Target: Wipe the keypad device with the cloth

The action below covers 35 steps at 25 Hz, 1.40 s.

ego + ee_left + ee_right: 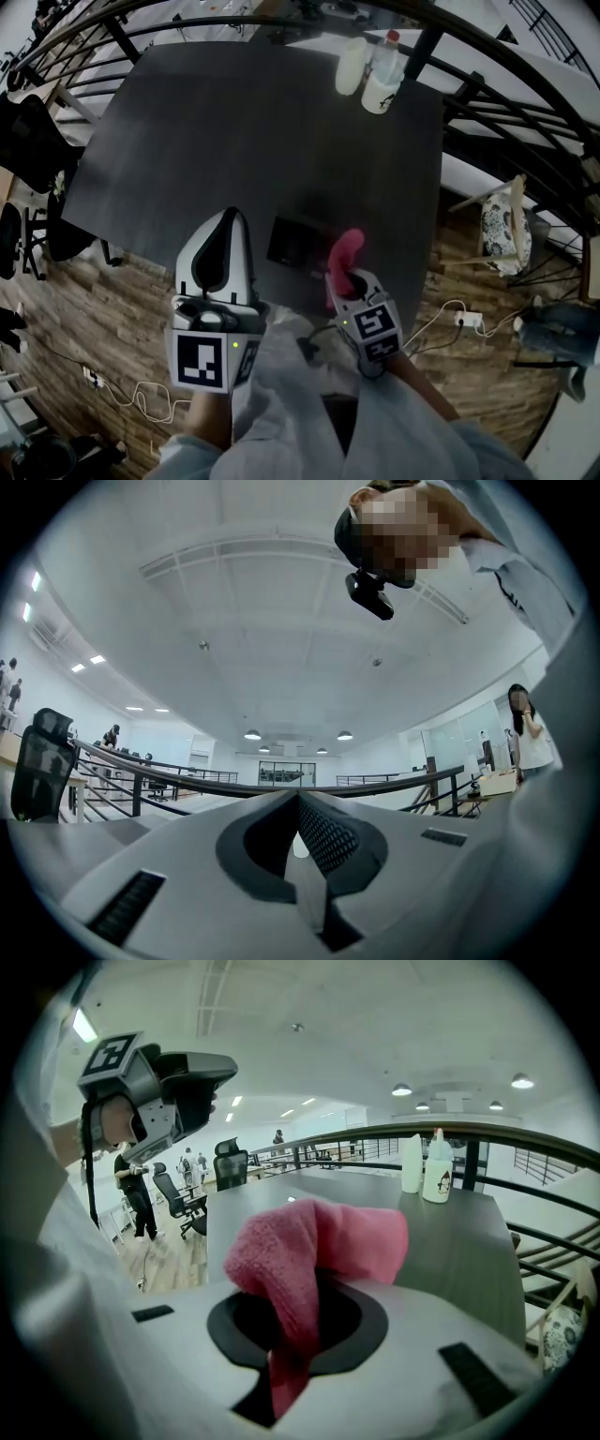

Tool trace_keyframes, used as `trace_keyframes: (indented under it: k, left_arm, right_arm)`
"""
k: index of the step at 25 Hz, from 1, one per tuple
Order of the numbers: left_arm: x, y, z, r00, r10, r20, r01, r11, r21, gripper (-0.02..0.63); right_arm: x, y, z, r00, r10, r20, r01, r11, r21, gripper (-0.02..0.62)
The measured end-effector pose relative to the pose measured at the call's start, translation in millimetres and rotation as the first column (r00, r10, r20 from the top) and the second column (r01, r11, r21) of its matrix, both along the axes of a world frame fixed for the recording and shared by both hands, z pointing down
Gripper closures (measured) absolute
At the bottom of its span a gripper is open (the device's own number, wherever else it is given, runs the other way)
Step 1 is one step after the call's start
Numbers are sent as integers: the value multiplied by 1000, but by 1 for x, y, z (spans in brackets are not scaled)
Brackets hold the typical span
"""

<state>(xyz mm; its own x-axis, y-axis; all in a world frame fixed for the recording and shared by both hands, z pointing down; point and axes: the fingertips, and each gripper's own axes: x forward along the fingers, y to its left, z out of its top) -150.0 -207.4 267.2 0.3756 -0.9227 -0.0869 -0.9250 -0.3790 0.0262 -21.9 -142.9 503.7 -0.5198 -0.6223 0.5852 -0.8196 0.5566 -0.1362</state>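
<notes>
The keypad device (293, 242), a flat dark rectangle, lies on the dark table (234, 131) near its front edge. My right gripper (342, 279) is just right of the device and is shut on a pink cloth (347, 251), which bunches up over the jaws (314, 1251). My left gripper (231, 217) hovers to the left of the device, raised and tilted upward, its jaws (298, 803) shut with nothing between them. It also shows high at the left of the right gripper view (225, 1065).
Two white bottles and a white cup (372, 70) stand at the table's far right corner (427, 1166). A curved black railing (487, 84) runs behind and to the right. Office chairs (28, 141) stand left, a wooden chair (504, 230) right, and cables (131, 394) lie on the floor.
</notes>
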Motion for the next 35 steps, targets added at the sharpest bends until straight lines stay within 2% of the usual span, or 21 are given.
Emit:
trace_keyframes:
  k: [13, 25, 30, 35]
  left_arm:
    - [-18, 4, 0, 999, -47, 10, 47, 999, -12, 603]
    - [-38, 9, -2, 995, -98, 16, 98, 995, -3, 603]
    - [-35, 9, -3, 997, -81, 13, 81, 997, -3, 603]
    - [-25, 7, -7, 998, -61, 8, 61, 998, 9, 603]
  right_arm:
    - [-60, -15, 11, 992, -130, 9, 130, 992, -4, 555]
    - [-102, -18, 8, 974, -216, 65, 217, 976, -4, 555]
    - [-99, -18, -22, 973, -203, 113, 199, 979, 46, 555]
    - [-76, -24, -52, 977, -174, 123, 160, 981, 113, 555]
